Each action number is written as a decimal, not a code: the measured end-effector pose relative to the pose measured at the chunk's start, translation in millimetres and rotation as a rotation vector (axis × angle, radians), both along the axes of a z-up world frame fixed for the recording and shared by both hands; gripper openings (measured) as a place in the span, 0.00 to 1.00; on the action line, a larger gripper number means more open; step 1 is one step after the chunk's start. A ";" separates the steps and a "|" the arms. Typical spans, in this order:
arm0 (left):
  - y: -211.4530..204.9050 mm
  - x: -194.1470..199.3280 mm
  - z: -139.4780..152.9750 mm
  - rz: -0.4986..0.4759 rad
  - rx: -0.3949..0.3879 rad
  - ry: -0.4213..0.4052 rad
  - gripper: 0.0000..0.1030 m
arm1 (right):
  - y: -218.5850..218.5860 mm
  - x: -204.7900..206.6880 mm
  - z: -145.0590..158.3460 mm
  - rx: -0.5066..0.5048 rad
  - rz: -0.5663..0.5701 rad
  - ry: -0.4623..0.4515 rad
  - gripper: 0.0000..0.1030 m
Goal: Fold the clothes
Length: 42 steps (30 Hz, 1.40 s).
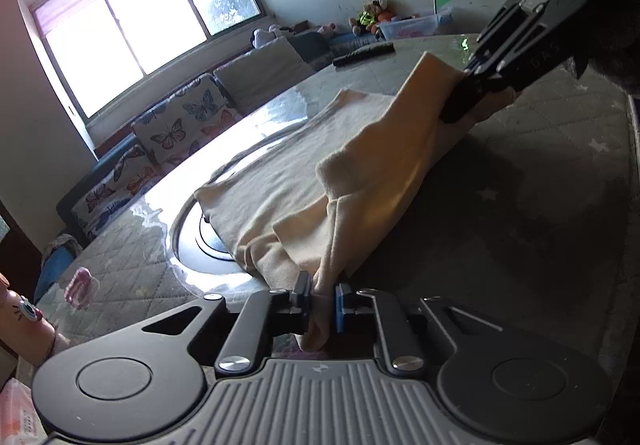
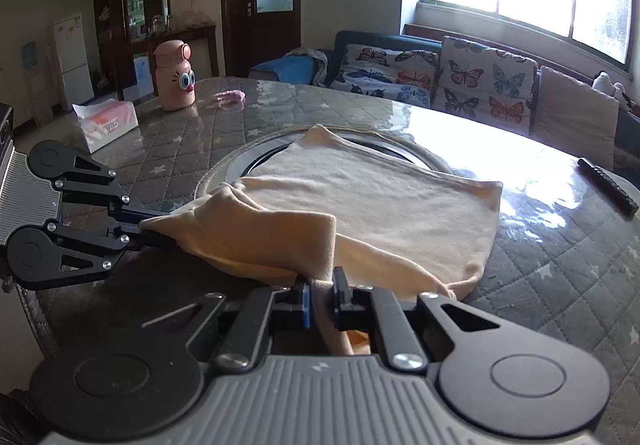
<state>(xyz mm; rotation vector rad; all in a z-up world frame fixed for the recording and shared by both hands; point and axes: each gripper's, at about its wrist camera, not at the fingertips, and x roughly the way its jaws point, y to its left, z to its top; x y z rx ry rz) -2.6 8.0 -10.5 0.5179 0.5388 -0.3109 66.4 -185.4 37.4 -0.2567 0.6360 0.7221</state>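
Note:
A cream garment (image 1: 304, 165) lies on the quilted table, partly over a round glass turntable (image 1: 192, 245). My left gripper (image 1: 322, 295) is shut on one near corner of the garment, cloth pinched between its pads. My right gripper (image 1: 464, 101) shows in the left wrist view, shut on the other near corner and lifting it. In the right wrist view the garment (image 2: 380, 197) spreads ahead; my right gripper (image 2: 322, 291) pinches its edge, and my left gripper (image 2: 160, 231) holds the corner at the left. The near edge hangs raised between both grippers.
A pink cartoon bottle (image 2: 175, 75), a tissue pack (image 2: 106, 121) and a small pink item (image 2: 232, 96) sit on the far left of the table (image 2: 560, 253). A black remote (image 2: 608, 185) lies at the right. A butterfly-cushion sofa (image 2: 440, 73) stands behind under the window.

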 end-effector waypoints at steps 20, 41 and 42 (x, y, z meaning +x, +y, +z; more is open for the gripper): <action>-4.0 -111.8 74.0 -0.074 -0.103 0.027 0.11 | -34.1 -112.2 49.1 0.051 0.061 -0.029 0.08; 5.2 100.0 13.2 0.142 -0.169 0.194 0.14 | -15.7 56.8 -5.5 0.029 -0.141 0.086 0.20; 6.3 102.8 8.8 0.151 -0.173 0.202 0.16 | -16.5 61.8 -12.2 0.033 -0.158 0.095 0.25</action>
